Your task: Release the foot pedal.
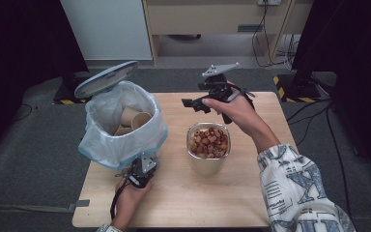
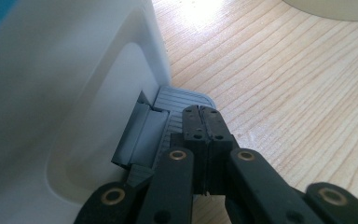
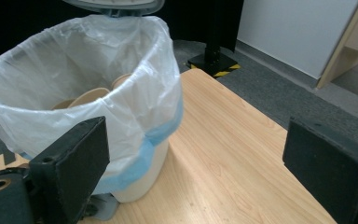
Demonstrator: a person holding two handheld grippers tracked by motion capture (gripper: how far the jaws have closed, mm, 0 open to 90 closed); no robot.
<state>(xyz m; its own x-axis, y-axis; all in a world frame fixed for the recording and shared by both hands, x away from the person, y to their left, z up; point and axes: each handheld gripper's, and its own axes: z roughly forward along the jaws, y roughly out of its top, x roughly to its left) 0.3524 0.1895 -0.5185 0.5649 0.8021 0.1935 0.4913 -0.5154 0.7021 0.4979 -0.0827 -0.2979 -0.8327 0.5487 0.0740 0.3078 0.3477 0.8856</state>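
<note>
at the near left edge of the table [image 1: 183, 203], left gripper [image 1: 139, 175] is clamped shut with nothing between its jaws, tips pressing the bin's pedal [image 2: 175, 112]; lid [image 1: 105, 77] stands up, so the bin [image 1: 121, 126] is held open. paper cups [image 1: 134, 119] lie inside the liner. right gripper [image 1: 199, 103] hangs empty above the table's far side, jaws wide. looks like the step between drops. next: right goes down to the cup of snacks [image 1: 208, 147], keep the pedal pressed. left gripper view gives pedal contact; right gripper view gives the liner rim [image 3: 121, 88] and spread jaws.
</note>
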